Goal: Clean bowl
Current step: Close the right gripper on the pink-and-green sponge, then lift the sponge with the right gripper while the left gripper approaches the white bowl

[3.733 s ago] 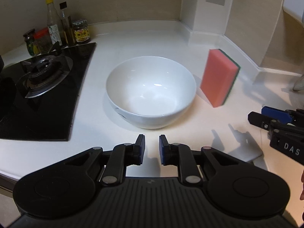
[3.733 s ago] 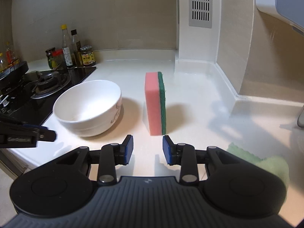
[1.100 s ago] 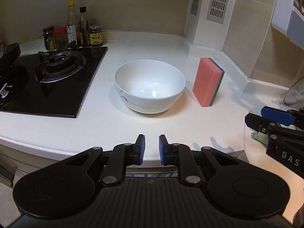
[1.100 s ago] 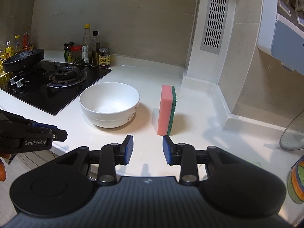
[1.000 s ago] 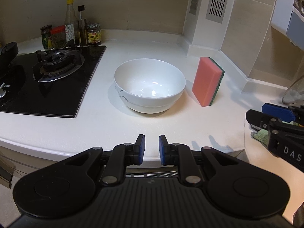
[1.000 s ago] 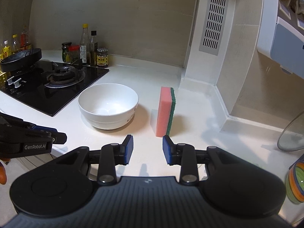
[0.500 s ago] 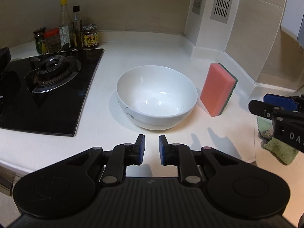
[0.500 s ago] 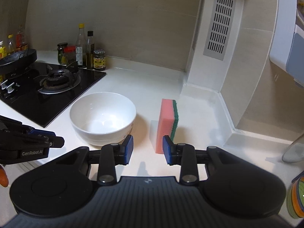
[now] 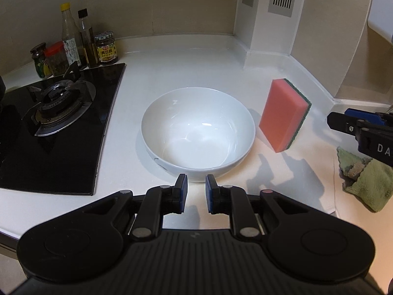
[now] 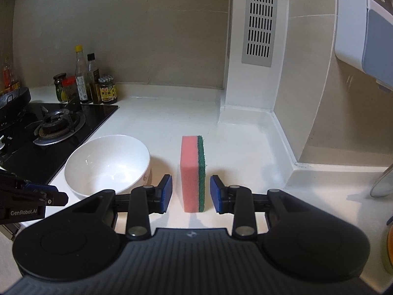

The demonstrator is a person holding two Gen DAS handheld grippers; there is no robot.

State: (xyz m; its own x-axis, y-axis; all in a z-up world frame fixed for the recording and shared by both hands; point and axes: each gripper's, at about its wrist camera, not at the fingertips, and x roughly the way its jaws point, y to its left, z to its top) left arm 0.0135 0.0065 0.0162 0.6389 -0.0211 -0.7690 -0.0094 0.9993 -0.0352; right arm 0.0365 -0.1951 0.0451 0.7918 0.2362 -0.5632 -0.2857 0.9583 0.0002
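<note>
White and round, the china bowl (image 10: 108,164) sat lower left, empty. The right gripper (image 10: 190,193) gaped around the standing pink-and-green sponge (image 10: 193,173); squeeze gently, centred. The left gripper (image 9: 196,193) waited part-open, holding nothing

Both views were dim and warm-toned, dark toward the rounded fisheye corners, where straight edges bowed. Light fell from above and behind, so the upright pink-and-green sponge (image 9: 282,115) cast a soft shadow toward the camera. Small glare spots sat inside the glossy white ceramic bowl (image 9: 197,132). Focus stayed sharp centrally, softening outward from the bowl.
</note>
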